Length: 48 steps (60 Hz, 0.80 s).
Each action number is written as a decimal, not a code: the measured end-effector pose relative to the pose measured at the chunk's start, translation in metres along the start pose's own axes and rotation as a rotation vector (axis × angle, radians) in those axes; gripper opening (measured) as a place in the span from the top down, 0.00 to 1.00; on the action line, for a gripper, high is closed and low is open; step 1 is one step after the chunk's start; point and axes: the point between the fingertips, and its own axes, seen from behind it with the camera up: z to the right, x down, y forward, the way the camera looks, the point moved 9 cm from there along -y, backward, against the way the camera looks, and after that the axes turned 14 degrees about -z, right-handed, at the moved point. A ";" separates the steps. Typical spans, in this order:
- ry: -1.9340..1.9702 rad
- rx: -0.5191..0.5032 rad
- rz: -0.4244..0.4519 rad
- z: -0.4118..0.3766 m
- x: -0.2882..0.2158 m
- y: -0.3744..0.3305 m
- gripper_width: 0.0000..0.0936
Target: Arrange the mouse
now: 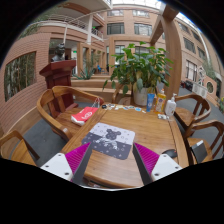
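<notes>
claw (112, 160) released, fingers spread, nothing held; magenta pads (78, 158) flank near edge of mousepad (110, 141). dark mouse (112, 133) sits on mousepad, just ahead of fingers, apart from both. task judged early: mouse not yet grasped, approach and placing left. wooden counter (150, 130) also carries plant (140, 70), bottles (160, 101) at far edge, red item (84, 115) near chair (55, 105). setting: outdoor courtyard, brick buildings with windows around, more chairs at counter sides.
</notes>
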 end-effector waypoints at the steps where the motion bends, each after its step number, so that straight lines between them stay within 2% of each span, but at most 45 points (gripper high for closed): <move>1: 0.002 0.001 -0.006 0.000 0.002 0.000 0.10; 12: 0.032 0.033 -0.086 0.031 0.045 0.030 0.10; 24: 0.124 0.119 -0.187 0.100 0.095 0.065 0.10; 39: 0.282 0.251 -0.185 0.204 0.109 0.109 0.10; 48: 0.367 0.226 -0.176 0.235 0.101 0.141 0.10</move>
